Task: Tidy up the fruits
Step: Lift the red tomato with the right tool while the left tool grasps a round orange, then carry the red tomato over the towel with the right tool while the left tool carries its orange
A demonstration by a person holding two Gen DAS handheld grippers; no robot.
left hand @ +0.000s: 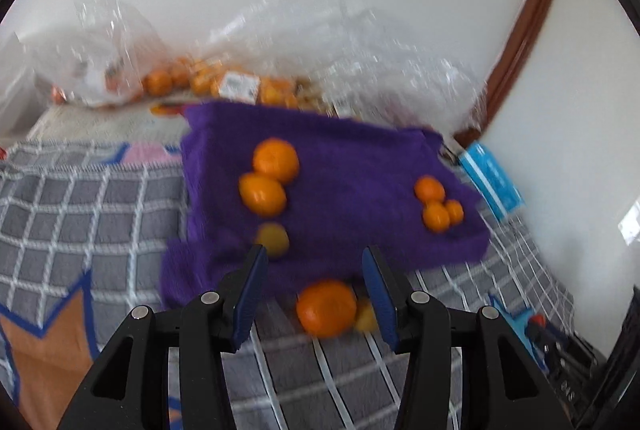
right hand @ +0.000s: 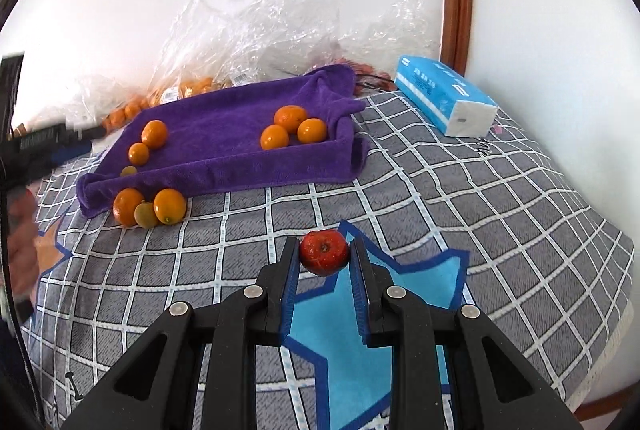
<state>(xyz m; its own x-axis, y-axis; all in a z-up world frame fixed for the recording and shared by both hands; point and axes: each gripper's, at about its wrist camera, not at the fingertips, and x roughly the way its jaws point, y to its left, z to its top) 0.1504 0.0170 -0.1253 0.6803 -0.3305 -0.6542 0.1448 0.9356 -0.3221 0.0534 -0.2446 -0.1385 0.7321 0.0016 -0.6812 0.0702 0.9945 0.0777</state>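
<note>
A purple towel (left hand: 340, 158) (right hand: 224, 118) lies on the checked bedspread and carries two groups of oranges: a pair with a small yellowish fruit at its left (right hand: 154, 134) and three at its right (right hand: 290, 128). My left gripper (left hand: 315, 254) hovers open over the towel's near edge, nothing between its fingers. Just below it on the bedspread lie an orange (left hand: 326, 308) and a small yellowish fruit (left hand: 366, 316). My right gripper (right hand: 324, 246) is shut on a small red fruit (right hand: 324, 254), held above the bedspread, nearer than the towel.
Clear plastic bags with more oranges (right hand: 188, 86) (left hand: 192, 78) lie against the wall behind the towel. A blue tissue pack (right hand: 444, 98) (left hand: 492, 182) lies to the towel's right. A person's hand (right hand: 20, 242) shows at the left edge. The bedspread ends at the right.
</note>
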